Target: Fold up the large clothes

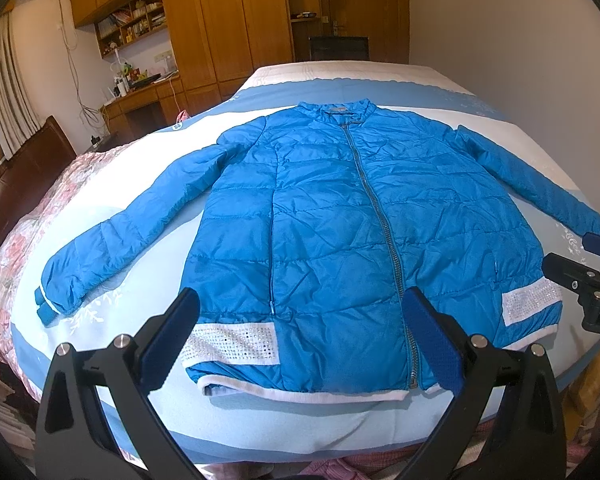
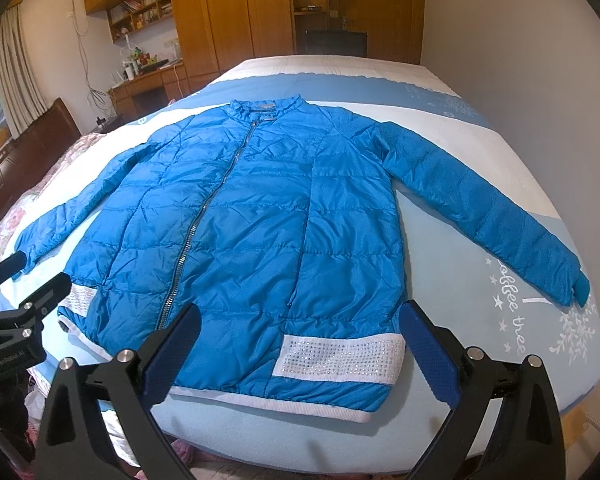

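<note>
A blue quilted jacket (image 1: 340, 216) lies flat and zipped on the bed, front up, collar far, white hem near, both sleeves spread out to the sides. It also shows in the right wrist view (image 2: 260, 232). My left gripper (image 1: 300, 312) is open and empty, held above the hem at the jacket's left half. My right gripper (image 2: 300, 324) is open and empty, above the hem at the jacket's right half. The right gripper shows at the right edge of the left wrist view (image 1: 580, 264); the left gripper shows at the left edge of the right wrist view (image 2: 32, 276).
The bed (image 1: 324, 428) has a light blue and white cover. A pink floral quilt (image 1: 24, 232) lies at its left side beside a dark headboard (image 1: 28, 168). Wooden wardrobes (image 1: 228, 20) and a cluttered desk (image 1: 148, 92) stand behind. A grey wall (image 2: 520, 60) runs along the right.
</note>
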A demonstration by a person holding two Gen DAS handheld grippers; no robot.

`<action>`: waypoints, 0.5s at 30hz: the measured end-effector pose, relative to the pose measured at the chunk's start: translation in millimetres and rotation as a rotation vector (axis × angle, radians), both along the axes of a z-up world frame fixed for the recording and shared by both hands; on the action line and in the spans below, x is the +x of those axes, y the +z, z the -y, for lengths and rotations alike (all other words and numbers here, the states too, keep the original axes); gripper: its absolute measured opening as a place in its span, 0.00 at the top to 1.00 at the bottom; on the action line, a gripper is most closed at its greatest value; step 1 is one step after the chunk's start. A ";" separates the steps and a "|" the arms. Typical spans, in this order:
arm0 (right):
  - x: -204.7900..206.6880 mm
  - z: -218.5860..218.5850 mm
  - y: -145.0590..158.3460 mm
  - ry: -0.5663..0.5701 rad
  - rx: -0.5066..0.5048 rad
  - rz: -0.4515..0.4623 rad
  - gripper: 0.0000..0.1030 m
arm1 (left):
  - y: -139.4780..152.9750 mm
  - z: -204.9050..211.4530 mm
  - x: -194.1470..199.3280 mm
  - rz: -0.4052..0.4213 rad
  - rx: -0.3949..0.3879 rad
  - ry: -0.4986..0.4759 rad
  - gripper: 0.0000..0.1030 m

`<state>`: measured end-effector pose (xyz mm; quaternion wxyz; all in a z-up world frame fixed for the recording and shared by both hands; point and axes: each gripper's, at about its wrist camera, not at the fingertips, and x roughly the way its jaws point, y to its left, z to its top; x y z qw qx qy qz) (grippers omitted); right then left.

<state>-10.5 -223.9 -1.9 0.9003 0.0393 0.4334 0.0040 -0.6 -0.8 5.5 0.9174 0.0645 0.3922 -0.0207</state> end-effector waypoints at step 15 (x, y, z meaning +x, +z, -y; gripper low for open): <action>0.0 -0.5 0.6 0.003 -0.001 0.000 0.04 | 0.4 -4.3 -1.3 0.003 0.002 0.004 0.03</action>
